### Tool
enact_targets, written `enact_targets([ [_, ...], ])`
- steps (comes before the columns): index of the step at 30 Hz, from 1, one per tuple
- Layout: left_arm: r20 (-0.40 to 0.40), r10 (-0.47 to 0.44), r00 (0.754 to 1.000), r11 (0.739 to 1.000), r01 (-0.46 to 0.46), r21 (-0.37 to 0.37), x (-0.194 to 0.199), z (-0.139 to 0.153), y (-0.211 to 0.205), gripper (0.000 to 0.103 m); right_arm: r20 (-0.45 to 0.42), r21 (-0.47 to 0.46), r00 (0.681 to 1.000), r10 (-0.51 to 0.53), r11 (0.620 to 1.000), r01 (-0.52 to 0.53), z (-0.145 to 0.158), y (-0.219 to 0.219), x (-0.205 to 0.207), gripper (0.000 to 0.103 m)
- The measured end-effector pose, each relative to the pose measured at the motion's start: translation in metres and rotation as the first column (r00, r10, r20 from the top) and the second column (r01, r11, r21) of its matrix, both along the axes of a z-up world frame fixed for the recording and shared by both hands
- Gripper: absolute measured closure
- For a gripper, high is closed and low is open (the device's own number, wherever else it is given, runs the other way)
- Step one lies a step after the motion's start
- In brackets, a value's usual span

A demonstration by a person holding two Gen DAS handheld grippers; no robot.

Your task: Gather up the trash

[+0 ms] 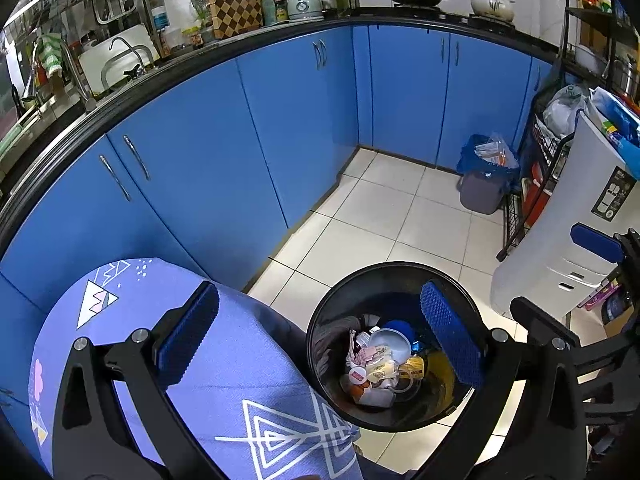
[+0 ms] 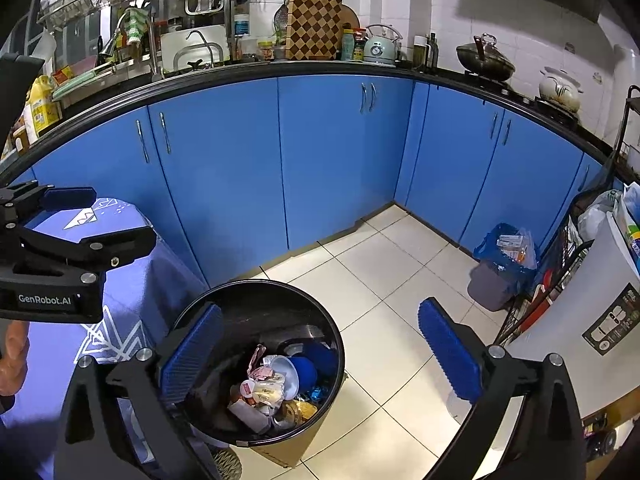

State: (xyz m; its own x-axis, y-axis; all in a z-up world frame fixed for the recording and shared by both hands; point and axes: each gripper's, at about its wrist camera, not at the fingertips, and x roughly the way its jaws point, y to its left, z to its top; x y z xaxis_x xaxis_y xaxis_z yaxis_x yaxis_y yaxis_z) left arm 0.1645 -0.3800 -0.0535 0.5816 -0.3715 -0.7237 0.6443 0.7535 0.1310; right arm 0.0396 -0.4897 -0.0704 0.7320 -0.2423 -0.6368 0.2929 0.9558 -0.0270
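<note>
Blue cabinets (image 2: 224,168), white floor tiles (image 2: 384,272), tiled wall (image 2: 404,4)

Bright, even indoor light; sharp focus; strong fisheye bending and black vignette at edges.

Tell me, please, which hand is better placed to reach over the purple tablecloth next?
Left, probably: the left gripper hangs open over the tablecloth edge; the right gripper, also open, is over the black bin.

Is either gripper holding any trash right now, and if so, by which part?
Nothing is held. The left gripper and right gripper are both open and empty above the black trash bin.
</note>
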Motion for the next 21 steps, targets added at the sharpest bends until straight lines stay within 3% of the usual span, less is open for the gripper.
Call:
enact_targets([
  [21,0.009,-0.005,1.000,1.000,0.005,0.003,-0.0034,0.0002,0.0010,0.003,-0.006,-0.004,1.000,0.000,1.000,0.000,-0.0012,-0.0002,0.0001,0.007],
])
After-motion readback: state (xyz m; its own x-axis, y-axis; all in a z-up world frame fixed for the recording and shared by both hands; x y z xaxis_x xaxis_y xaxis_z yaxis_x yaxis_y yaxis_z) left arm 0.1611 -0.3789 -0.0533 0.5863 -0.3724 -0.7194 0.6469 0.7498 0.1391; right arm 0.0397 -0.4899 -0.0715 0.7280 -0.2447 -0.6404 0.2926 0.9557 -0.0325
